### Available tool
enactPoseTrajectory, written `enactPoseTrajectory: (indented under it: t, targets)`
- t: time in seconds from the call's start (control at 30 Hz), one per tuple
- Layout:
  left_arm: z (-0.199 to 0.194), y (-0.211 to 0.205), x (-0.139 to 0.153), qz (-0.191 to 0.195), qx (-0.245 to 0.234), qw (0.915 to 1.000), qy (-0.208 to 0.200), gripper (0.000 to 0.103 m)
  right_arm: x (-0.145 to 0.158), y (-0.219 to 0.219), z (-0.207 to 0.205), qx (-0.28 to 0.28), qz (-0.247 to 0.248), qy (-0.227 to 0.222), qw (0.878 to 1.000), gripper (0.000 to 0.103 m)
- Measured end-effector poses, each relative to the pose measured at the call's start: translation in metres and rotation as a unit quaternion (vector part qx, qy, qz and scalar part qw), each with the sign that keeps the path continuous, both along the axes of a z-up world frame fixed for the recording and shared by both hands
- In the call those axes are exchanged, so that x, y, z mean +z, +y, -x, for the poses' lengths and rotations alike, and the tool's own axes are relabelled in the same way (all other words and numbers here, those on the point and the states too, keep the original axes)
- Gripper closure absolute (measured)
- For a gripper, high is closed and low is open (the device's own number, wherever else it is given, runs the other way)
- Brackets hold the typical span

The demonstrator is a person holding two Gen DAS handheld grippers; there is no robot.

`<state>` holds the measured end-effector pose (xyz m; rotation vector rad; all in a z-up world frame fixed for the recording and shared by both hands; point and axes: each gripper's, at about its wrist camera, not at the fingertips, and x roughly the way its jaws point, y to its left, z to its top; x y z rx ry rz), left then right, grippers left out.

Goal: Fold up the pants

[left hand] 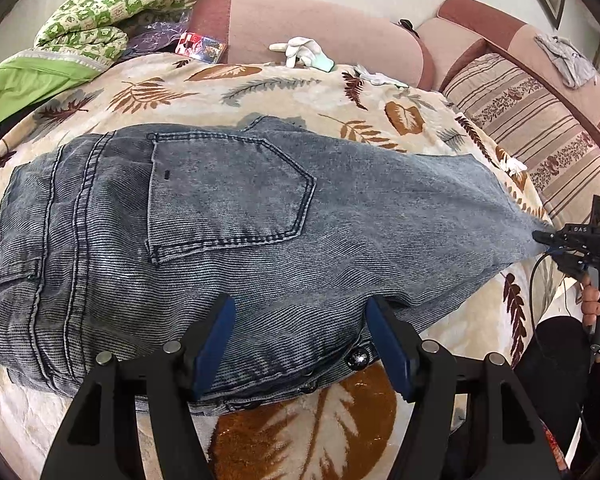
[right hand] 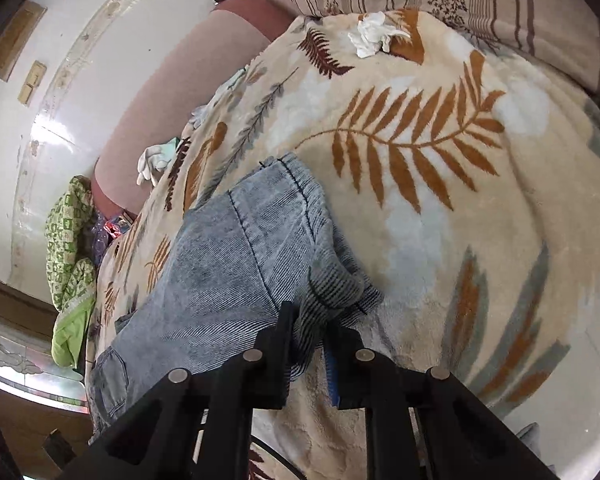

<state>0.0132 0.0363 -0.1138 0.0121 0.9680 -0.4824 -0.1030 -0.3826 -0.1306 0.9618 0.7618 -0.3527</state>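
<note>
Grey-blue denim pants (left hand: 228,216) lie on a leaf-print blanket (left hand: 260,84), back pocket up, waistband toward me at the lower left, legs running right. My left gripper (left hand: 300,340) is open, its blue pads (left hand: 216,344) spread over the waistband edge near the metal button (left hand: 358,359). My right gripper (left hand: 540,237) appears at the far right of the left wrist view, shut on the pants' leg end. In the right wrist view the right gripper (right hand: 310,336) pinches a bunched fold of the denim (right hand: 240,264), which is lifted slightly off the blanket (right hand: 480,208).
A green patterned quilt (left hand: 112,12) and a small red box (left hand: 200,46) lie at the back left. White gloves (left hand: 300,52) rest by the pink sofa back (left hand: 324,28). A striped cushion (left hand: 540,132) sits at the right. A crumpled white tissue (right hand: 374,34) lies on the blanket.
</note>
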Motion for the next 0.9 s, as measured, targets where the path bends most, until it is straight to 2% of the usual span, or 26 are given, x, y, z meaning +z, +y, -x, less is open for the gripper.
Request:
enactPoseTrajectory:
  t: [0.1, 0.2, 0.27, 0.37, 0.43, 0.53, 0.6, 0.67, 0.73, 0.8, 0.9]
  targets:
    - [0.003, 0.004, 0.007, 0.011, 0.004, 0.9998, -0.013, 0.034, -0.005, -0.01, 0.003, -0.007, -0.034, 0.004, 0.999, 0.085]
    - [0.002, 0.009, 0.014, 0.034, 0.011, 0.9991, -0.021, 0.034, -0.001, -0.021, 0.015, -0.034, -0.037, 0.004, 0.999, 0.082]
    - [-0.001, 0.01, 0.015, 0.042, 0.015, 0.9988, -0.019, 0.034, 0.013, -0.027, 0.023, -0.055, -0.014, 0.005, 0.998, 0.081]
    - [-0.006, 0.009, 0.011, 0.036, 0.02, 0.9991, -0.005, 0.034, 0.045, -0.032, 0.033, -0.106, 0.057, -0.003, 0.993, 0.08]
    - [-0.009, 0.007, 0.007, 0.034, 0.019, 0.9992, 0.006, 0.034, 0.064, -0.029, 0.025, -0.097, 0.071, -0.035, 0.992, 0.08]
    - [-0.009, 0.006, 0.004, 0.027, 0.02, 0.9994, 0.007, 0.034, 0.083, 0.0, -0.02, 0.002, 0.063, -0.074, 0.995, 0.079]
    - [-0.008, 0.006, 0.004, 0.03, 0.019, 0.9994, 0.005, 0.034, 0.088, 0.036, -0.061, 0.091, 0.063, -0.082, 0.99, 0.079]
    - [-0.008, 0.007, 0.006, 0.042, 0.017, 0.999, 0.003, 0.034, 0.086, 0.078, -0.106, 0.184, 0.052, -0.083, 0.978, 0.079]
    - [-0.008, 0.007, 0.007, 0.057, 0.01, 0.9983, 0.004, 0.034, 0.081, 0.121, -0.146, 0.255, 0.049, -0.072, 0.963, 0.079]
    - [-0.008, 0.004, 0.008, 0.065, -0.001, 0.9979, 0.002, 0.034, 0.075, 0.162, -0.182, 0.313, 0.065, -0.051, 0.946, 0.079]
    - [-0.009, -0.003, 0.009, 0.072, -0.016, 0.9973, -0.003, 0.034, 0.073, 0.209, -0.221, 0.372, 0.097, -0.041, 0.922, 0.079]
